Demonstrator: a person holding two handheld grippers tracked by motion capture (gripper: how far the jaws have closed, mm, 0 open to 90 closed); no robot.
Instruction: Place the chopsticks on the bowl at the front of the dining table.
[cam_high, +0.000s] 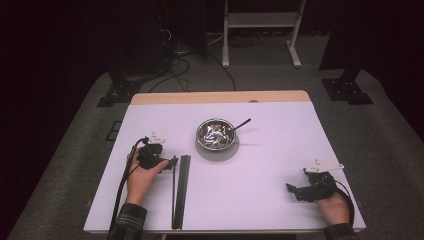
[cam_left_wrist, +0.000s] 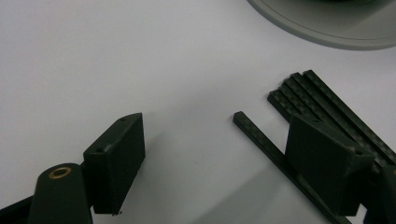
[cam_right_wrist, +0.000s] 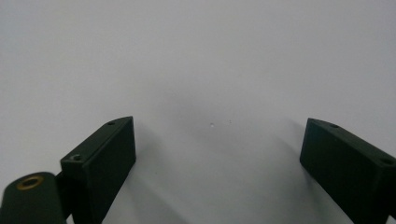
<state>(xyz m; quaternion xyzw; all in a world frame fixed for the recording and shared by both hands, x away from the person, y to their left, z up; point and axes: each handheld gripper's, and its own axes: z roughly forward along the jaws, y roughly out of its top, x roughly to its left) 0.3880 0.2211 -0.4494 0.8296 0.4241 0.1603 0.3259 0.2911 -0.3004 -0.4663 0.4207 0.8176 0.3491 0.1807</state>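
Observation:
Several black carbon-weave strips (cam_high: 184, 185) lie side by side on the white table (cam_high: 260, 165), and a single strip (cam_high: 174, 195) lies just left of them. My left gripper (cam_high: 171, 162) rests at their far end, held in a hand. In the left gripper view my left gripper (cam_left_wrist: 217, 140) stands open; the single strip (cam_left_wrist: 264, 140) runs under its right jaw, and the bundle of strips (cam_left_wrist: 322, 100) lies beyond that jaw. Near the table's right front corner my right gripper (cam_high: 294, 191) lies on its side. In its own view my right gripper (cam_right_wrist: 217, 128) is open over bare table.
A shiny metal bowl (cam_high: 216, 134) sits on a grey plate (cam_high: 217, 152) at the table's middle, with a dark spoon handle (cam_high: 241, 124) sticking out to the right. The plate's rim (cam_left_wrist: 327, 28) shows beyond the strips. A wooden edge (cam_high: 220, 97) borders the far side.

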